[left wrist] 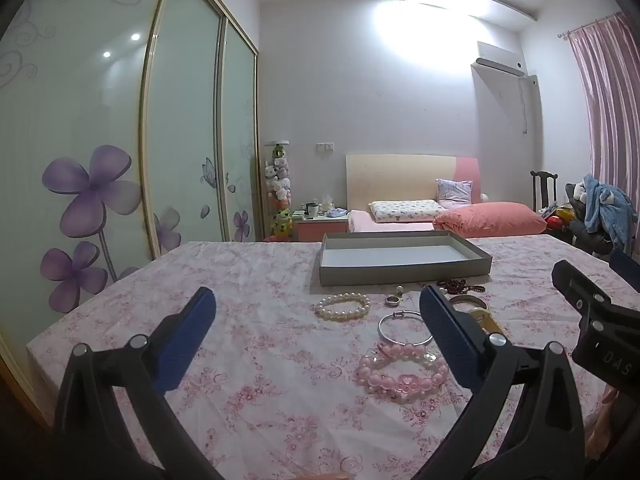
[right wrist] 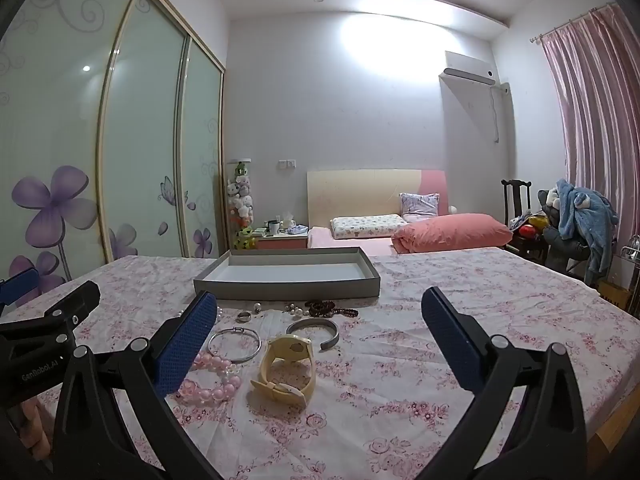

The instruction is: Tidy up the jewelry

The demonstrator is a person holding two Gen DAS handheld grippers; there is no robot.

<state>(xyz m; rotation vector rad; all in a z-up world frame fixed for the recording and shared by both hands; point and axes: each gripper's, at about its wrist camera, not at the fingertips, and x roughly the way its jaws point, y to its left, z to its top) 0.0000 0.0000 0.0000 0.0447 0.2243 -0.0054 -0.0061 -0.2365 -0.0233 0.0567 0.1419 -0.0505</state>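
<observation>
Loose jewelry lies on a pink floral tablecloth in front of an empty grey tray. A pearl bracelet, a ring, a silver bangle and a pink bead bracelet lie between my left gripper's wide-open fingers. My left gripper holds nothing. My right gripper is open and empty too, hovering over a cream watch, a grey cuff, dark red beads and the silver bangle. The tray stands just beyond.
Each gripper shows in the other's view: the right gripper at the right edge, the left gripper at the left edge. Sliding wardrobe doors run along the left. A bed and a chair piled with clothes stand behind the table.
</observation>
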